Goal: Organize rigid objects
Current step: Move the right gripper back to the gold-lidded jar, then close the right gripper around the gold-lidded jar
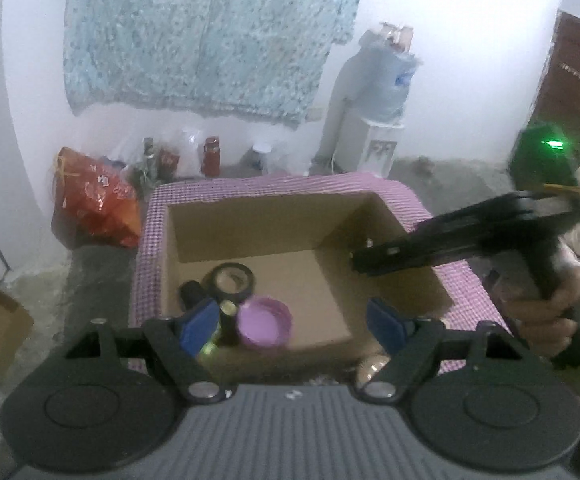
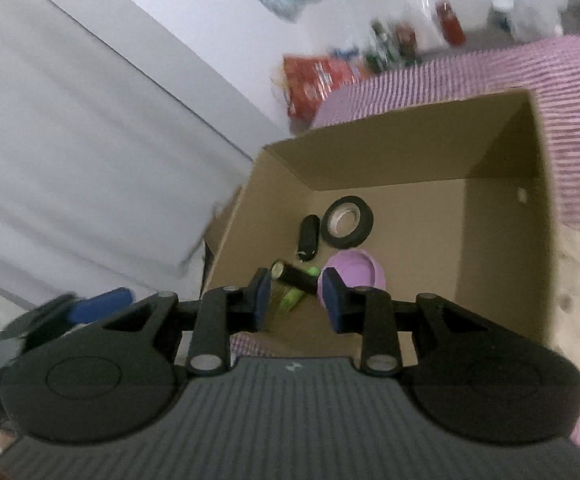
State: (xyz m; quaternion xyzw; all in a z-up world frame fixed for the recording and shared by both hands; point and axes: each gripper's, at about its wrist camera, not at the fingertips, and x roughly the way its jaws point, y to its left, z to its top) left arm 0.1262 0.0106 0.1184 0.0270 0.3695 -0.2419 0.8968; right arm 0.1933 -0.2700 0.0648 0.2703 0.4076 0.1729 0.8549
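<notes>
Box (image 1: pixel 274 220) open on pink checked cloth (image 1: pixel 461 280); inside already: tape roll (image 2: pixel 347 222), black capsule-shaped item (image 2: pixel 309 238), black cylinder (image 2: pixel 295 276) lying over a green item (image 2: pixel 291 299), purple lid (image 2: pixel 353 276), all bunched toward the box's left side. Far right part of box floor bare.

Left gripper (image 1: pixel 291 324): released, jaws wide, nothing between pads, hovering above near box edge. Right gripper (image 2: pixel 295 300): jaws narrow, gap visible between pads, empty; not grasping anything. Same gripper seen side-on from left wrist, over right box wall, held in hand (image 1: pixel 561 304).

Step in hand, judged: fetch next item from outside box. Best done by clearing box rim before swinging out, then placing next piece in bare floor area to avoid stacking on the cluster.

Hard to read: round shiny object (image 1: pixel 371 364) at near box edge, part hidden behind gripper link; identity unclear. Green item mostly covered. Both views motion-blurred; remaining items on tabletop out of frame.
</notes>
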